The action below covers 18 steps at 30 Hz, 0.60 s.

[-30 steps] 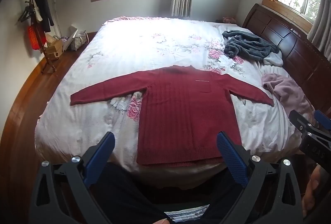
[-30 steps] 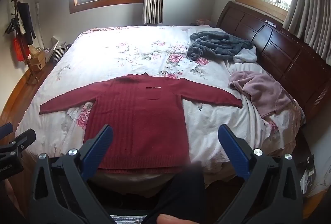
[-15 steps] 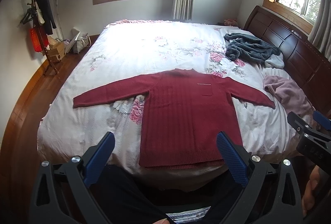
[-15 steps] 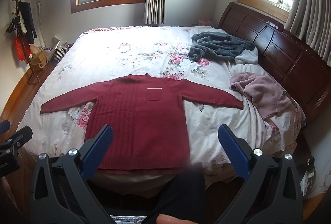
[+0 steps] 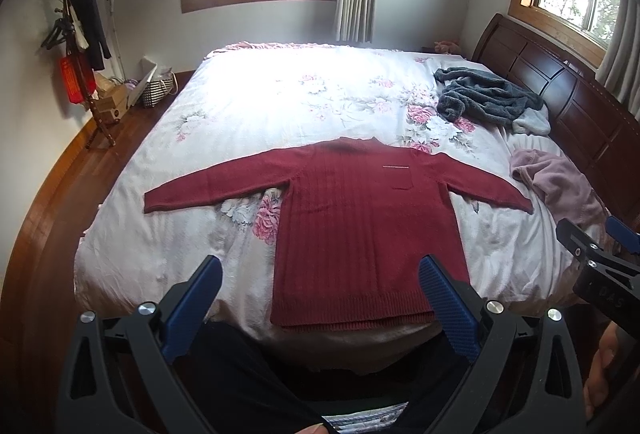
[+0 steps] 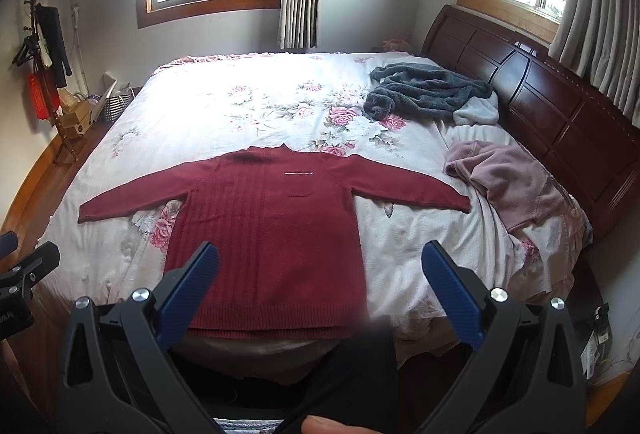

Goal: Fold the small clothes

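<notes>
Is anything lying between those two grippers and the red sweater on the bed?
Nothing visible. The red sweater lies flat, its hem just ahead of the open left gripper and right gripper; the grey and pink clothes sit off towards the headboard.

both wrist views face the bed (image 5: 280, 105) from its foot, sharing it

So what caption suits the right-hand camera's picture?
Open right gripper poised above a red sweater spread flat on a floral bed.

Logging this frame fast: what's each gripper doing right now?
Left gripper: open, holding nothing, short of the red sweater.
Right gripper: open, holding nothing.
</notes>
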Available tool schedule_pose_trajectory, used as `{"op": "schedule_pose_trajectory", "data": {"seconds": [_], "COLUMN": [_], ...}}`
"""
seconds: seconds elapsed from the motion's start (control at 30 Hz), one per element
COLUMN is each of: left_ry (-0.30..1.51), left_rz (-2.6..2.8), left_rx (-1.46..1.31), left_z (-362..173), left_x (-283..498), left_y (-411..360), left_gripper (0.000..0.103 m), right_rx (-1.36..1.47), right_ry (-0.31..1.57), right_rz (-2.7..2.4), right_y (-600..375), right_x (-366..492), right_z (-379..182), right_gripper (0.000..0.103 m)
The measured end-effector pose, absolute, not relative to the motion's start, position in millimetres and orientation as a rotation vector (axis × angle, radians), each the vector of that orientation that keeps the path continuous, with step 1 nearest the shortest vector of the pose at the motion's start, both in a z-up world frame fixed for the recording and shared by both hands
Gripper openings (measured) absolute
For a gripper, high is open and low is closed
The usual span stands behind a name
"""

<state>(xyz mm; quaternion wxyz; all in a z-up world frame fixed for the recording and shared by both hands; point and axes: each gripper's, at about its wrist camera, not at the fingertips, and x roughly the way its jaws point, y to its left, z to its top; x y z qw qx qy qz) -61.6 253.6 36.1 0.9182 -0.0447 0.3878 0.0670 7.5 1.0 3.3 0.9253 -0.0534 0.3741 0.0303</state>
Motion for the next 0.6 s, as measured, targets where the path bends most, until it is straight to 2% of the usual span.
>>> {"op": "schedule_pose_trajectory", "data": {"seconds": [0.6], "left_ry": [0.786], "left_rz": [0.149], "left_rx": [-0.095], "left_z": [38.5], "left_x": [-64.9], "left_y": [255.4], "left_gripper": [0.099], "right_rx": [-0.104], "right_ry": [0.762], "right_rz": [0.054], "right_y": [-5.3], "right_x": [2.4], "right_z": [2.3], "right_gripper": [0.1]}}
